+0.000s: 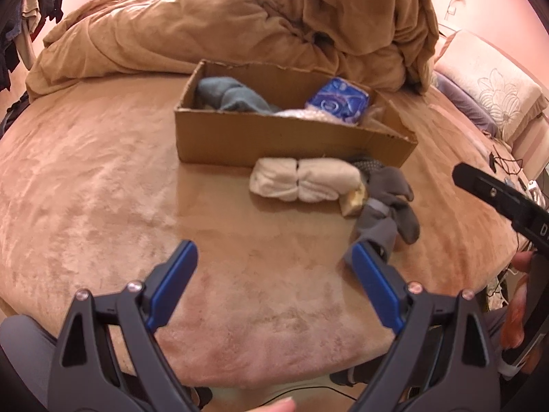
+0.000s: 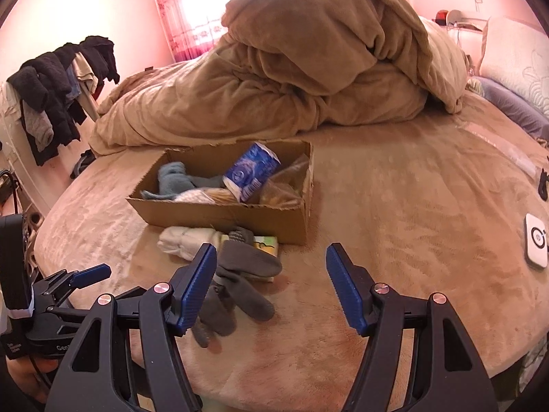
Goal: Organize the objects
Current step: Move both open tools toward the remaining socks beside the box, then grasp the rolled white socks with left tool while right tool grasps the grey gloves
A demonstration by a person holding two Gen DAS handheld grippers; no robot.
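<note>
Both claws spread, empty. Grey gloves (image 2: 240, 285) soft, floppy, light; I'd pinch mid-bundle w/ right claw (image 2: 271, 285).

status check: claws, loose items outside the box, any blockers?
Left claw open, empty. Right claw open, empty, grey gloves by its left finger. Cream roll outside cardboard box, against its front wall. Nothing blocking.

Beyond the right gripper (image 2: 271, 257), a yellow-green packet (image 2: 266, 243) lies half hidden under the grey gloves (image 2: 240, 285) — its print too small to read.
</note>
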